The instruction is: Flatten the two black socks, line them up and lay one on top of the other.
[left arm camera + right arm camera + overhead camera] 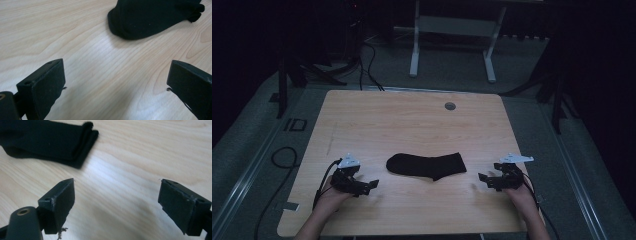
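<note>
A black sock lies flat on the wooden table, toe end to the left and cuff to the right. My left gripper rests low over the table just left of the toe, jaws wide open with bare wood between them; its own view has the sock's toe ahead. My right gripper sits right of the cuff, open too, nothing between its jaws. Ahead of it to the left in the right gripper view lies the folded cuff. Each gripper stands clear of the sock.
A round grey grommet sits near the table's far edge. Beyond the table stand a white desk frame and dark stands, with cables on the floor at the left. Bare wood surrounds the sock.
</note>
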`<state>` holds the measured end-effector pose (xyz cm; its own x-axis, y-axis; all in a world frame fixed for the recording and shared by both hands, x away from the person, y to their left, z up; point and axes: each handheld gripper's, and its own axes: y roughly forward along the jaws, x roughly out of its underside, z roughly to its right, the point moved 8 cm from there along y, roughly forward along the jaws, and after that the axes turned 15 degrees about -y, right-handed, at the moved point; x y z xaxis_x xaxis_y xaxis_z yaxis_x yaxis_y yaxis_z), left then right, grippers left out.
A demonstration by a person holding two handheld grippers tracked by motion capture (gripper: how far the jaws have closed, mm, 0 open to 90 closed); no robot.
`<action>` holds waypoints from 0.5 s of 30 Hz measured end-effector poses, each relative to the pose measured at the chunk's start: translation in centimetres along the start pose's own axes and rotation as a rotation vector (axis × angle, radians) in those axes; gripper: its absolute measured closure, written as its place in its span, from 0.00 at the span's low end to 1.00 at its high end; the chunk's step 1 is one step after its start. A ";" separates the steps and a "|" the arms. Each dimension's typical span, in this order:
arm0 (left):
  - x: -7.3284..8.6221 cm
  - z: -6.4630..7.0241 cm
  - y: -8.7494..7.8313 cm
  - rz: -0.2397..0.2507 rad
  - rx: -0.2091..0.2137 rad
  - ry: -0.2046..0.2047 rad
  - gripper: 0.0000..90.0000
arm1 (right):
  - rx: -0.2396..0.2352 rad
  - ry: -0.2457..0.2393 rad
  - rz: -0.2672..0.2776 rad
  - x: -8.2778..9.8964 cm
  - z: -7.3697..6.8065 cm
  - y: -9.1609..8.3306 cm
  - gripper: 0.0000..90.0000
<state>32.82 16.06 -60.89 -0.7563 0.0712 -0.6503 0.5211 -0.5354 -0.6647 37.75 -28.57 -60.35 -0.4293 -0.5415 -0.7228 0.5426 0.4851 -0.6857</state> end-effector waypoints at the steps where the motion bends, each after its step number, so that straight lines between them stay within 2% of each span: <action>1: 0.2 0.0 -0.2 0.002 0.007 -0.003 0.02 | 0.005 0.005 -0.006 0.3 0.0 -0.2 0.15; 5: 1.1 -0.4 -0.6 -0.001 0.006 -0.014 0.02 | 0.033 0.014 -0.015 1.2 0.4 -0.8 0.15; 9: 1.7 -0.6 -1.3 0.016 0.020 -0.021 0.02 | 0.052 0.053 -0.005 2.0 0.8 -1.8 0.16; 15: 2.4 -1.2 -2.3 0.034 0.028 -0.038 0.02 | 0.090 0.080 -0.016 3.3 1.2 -3.0 0.16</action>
<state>30.23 18.45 -61.33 -0.7534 0.0210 -0.6572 0.5357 -0.5600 -0.6320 35.56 -32.68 -60.55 -0.4928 -0.4907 -0.7186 0.5962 0.4111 -0.6896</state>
